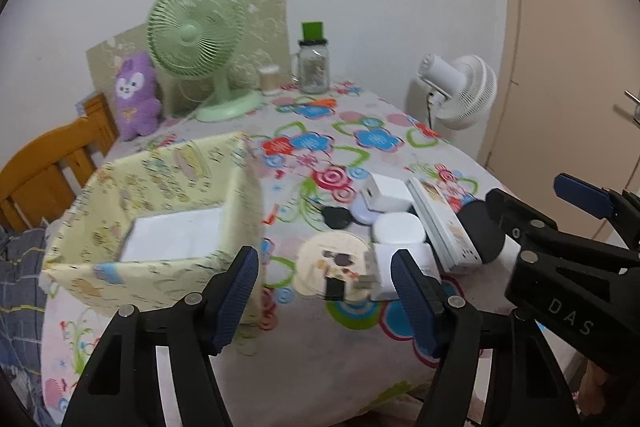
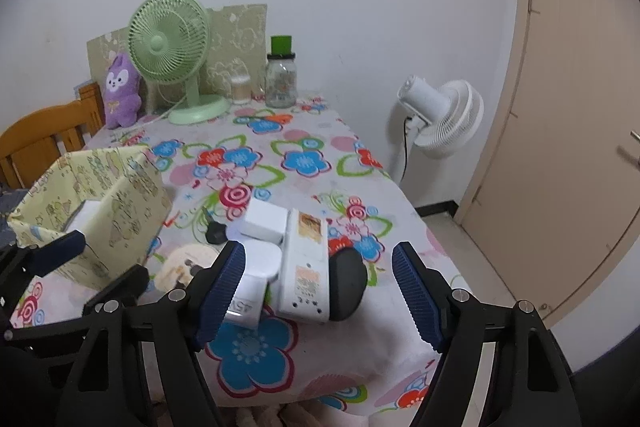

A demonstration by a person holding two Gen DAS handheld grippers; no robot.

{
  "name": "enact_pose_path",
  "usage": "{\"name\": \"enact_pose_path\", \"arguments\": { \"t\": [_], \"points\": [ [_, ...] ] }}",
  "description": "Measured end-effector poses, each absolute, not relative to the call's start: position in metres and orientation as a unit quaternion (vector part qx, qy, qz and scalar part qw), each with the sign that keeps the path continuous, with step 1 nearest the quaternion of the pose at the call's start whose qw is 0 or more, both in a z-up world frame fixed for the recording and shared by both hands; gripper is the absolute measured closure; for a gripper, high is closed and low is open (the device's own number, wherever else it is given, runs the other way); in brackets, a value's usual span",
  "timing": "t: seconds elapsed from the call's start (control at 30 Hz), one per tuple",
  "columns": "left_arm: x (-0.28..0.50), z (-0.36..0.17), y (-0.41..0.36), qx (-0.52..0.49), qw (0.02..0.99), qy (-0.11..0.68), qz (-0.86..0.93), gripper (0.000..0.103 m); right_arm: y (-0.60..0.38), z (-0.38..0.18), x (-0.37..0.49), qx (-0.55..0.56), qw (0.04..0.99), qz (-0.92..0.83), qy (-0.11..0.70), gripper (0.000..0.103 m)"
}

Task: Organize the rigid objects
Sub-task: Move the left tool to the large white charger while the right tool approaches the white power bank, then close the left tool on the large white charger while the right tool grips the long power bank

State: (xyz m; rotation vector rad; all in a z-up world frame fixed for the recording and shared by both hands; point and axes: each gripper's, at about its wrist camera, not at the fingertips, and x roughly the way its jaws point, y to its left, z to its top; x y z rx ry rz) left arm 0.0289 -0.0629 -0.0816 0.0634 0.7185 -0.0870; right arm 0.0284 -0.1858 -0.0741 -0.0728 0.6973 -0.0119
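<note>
A yellow patterned fabric box stands on the left of the floral table and holds a white flat item. It also shows in the right wrist view. A cluster of small rigid objects lies right of it: white chargers, a long white case, a black oval object, a black key fob and a round cream disc. My left gripper is open and empty, above the table between box and cluster. My right gripper is open and empty, around the white case and black oval.
At the back stand a green desk fan, a purple plush, a glass jar with a green lid and a small cup. A white floor fan and a door are right. A wooden chair is left.
</note>
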Motion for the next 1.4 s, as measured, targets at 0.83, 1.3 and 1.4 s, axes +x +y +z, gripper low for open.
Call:
{"name": "enact_pose_path", "arguments": {
  "t": [0.83,1.3,1.4],
  "points": [
    [0.069,-0.133,-0.116,0.054,0.910,0.401,-0.091,0.029,-0.212,-0.133,0.067,-0.011,0.910,-0.012,0.414,0.024],
    [0.069,-0.136,-0.119,0.059,0.918,0.389,-0.060,0.020,-0.214,-0.140,0.073,-0.003,0.906,-0.006,0.424,0.024],
    [0.067,-0.137,-0.119,0.057,0.915,0.394,-0.066,0.017,-0.216,-0.138,0.070,-0.001,0.905,-0.005,0.425,0.024]
  ]
}}
